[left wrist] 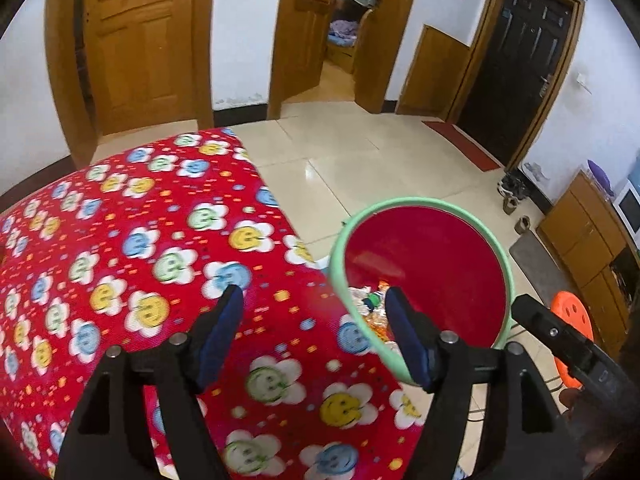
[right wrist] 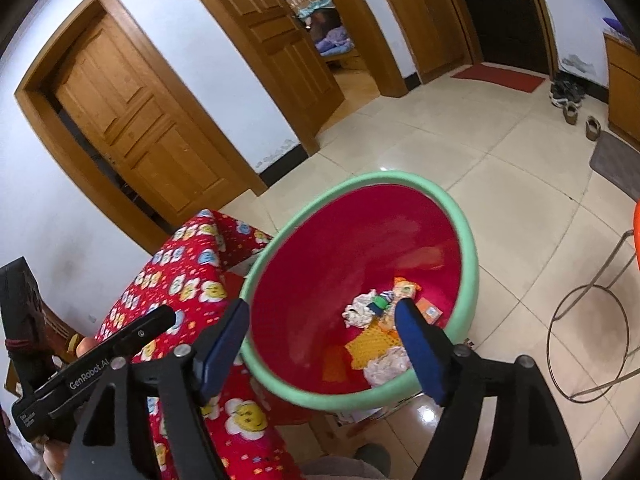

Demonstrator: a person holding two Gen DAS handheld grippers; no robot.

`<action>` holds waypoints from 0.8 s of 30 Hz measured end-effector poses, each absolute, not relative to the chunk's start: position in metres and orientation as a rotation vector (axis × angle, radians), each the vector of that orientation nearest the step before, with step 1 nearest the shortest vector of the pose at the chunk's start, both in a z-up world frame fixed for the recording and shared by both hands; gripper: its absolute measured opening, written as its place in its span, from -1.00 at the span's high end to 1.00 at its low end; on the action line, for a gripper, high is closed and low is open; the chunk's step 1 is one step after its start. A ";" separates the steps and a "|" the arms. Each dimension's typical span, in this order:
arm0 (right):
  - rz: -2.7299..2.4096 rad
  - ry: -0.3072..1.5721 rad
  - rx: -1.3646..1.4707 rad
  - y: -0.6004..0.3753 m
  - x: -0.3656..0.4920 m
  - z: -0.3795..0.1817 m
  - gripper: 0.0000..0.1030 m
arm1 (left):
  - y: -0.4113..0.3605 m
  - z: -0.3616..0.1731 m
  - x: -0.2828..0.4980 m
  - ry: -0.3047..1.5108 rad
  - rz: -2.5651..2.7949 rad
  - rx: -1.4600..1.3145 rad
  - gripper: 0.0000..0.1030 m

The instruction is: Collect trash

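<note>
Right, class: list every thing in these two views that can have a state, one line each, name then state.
Left gripper: open, nothing between its blue pads.
Right gripper: open, nothing held.
Red plastic bin with green rim: upright, crumpled wrappers and paper lying at its bottom.
Panelled wooden door on the left: shut.
Wooden door to the bedroom: open.
Dark entrance door: shut.

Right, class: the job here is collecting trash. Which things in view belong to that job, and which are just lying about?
Belongs to the job:
- red bin with green rim
- crumpled wrappers and paper inside it
- left tool, open
- right tool, open

Just lying about:
- flower-print tablecloth
- shoes
- orange stool
- red doormat
</note>
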State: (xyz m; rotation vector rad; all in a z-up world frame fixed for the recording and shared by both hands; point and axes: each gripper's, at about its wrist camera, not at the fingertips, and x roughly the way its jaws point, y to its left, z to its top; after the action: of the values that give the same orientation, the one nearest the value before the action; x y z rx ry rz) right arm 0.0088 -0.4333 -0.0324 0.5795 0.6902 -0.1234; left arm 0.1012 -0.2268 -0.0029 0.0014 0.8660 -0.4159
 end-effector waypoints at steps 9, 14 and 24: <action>-0.076 0.650 0.523 -0.391 -0.004 -0.007 -0.82 | -0.179 0.019 0.072 0.821 -0.342 -0.026 -0.65; -0.038 0.638 0.487 -0.367 -0.011 0.006 -0.87 | -0.150 0.031 0.051 0.779 -0.282 -0.028 -0.72; 0.039 0.599 0.409 -0.320 -0.032 0.027 -1.00 | -0.096 0.040 0.013 0.765 -0.160 -0.085 -0.72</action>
State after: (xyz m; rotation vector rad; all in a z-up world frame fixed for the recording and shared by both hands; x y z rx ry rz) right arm -0.0323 -0.3200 0.0267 0.4088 0.5986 0.0390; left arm 0.0130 -0.0958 0.0403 -0.0851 0.7654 -0.1598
